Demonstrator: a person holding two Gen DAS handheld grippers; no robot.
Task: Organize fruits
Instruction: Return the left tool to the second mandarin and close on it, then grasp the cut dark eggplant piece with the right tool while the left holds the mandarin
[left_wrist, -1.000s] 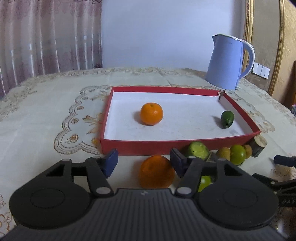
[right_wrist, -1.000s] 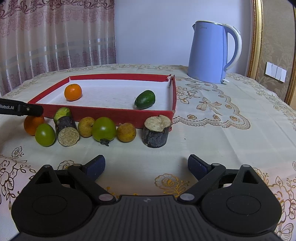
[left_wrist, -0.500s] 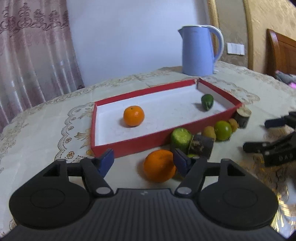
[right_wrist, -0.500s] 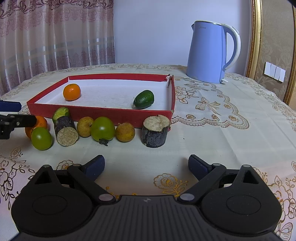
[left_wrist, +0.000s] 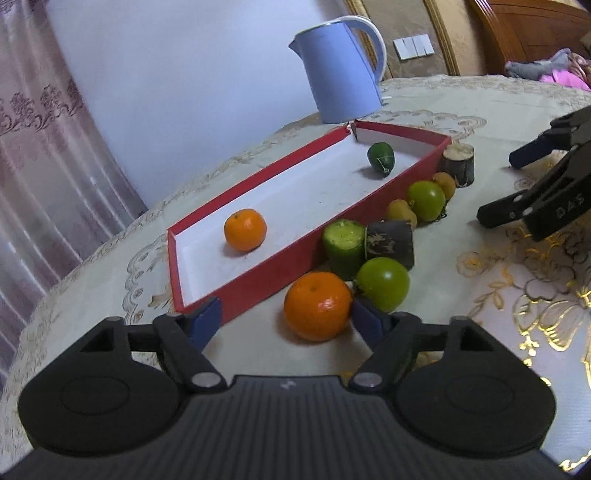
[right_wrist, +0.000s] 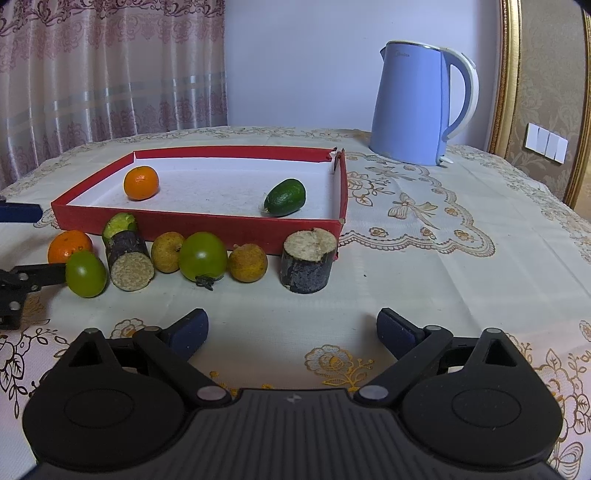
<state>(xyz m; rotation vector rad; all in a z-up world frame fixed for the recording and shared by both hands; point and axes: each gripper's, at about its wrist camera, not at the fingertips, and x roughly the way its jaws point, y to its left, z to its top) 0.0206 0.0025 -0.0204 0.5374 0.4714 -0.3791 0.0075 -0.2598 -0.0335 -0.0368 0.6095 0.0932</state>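
A red tray (left_wrist: 258, 284) (right_wrist: 221, 226) holds an orange (left_wrist: 245, 229) (right_wrist: 141, 182) and a dark green fruit (left_wrist: 380, 157) (right_wrist: 285, 197). Along its front wall lie a loose orange (left_wrist: 317, 306) (right_wrist: 68, 243), two green tomatoes (left_wrist: 384, 282) (right_wrist: 203, 256), yellow-brown fruits (right_wrist: 247, 263) and cut cane pieces (right_wrist: 129, 254). My left gripper (left_wrist: 286, 321) (right_wrist: 26, 243) is rolled to one side and its jaws are opening. The loose orange sits between them, against the right pad (left_wrist: 364, 321) and apart from the left pad. My right gripper (right_wrist: 291, 328) (left_wrist: 517, 181) stands open over bare cloth.
A blue kettle (left_wrist: 340, 70) (right_wrist: 417, 107) stands behind the tray's far right corner. A dark cane stump (right_wrist: 308, 260) (left_wrist: 460, 164) sits at the tray's front right corner. The embroidered tablecloth (right_wrist: 424, 221) covers the table; curtains hang behind.
The left gripper has rolled, tilting its view, and shifted sideways. Its jaws have spread wider around the loose orange. The right gripper has not moved.
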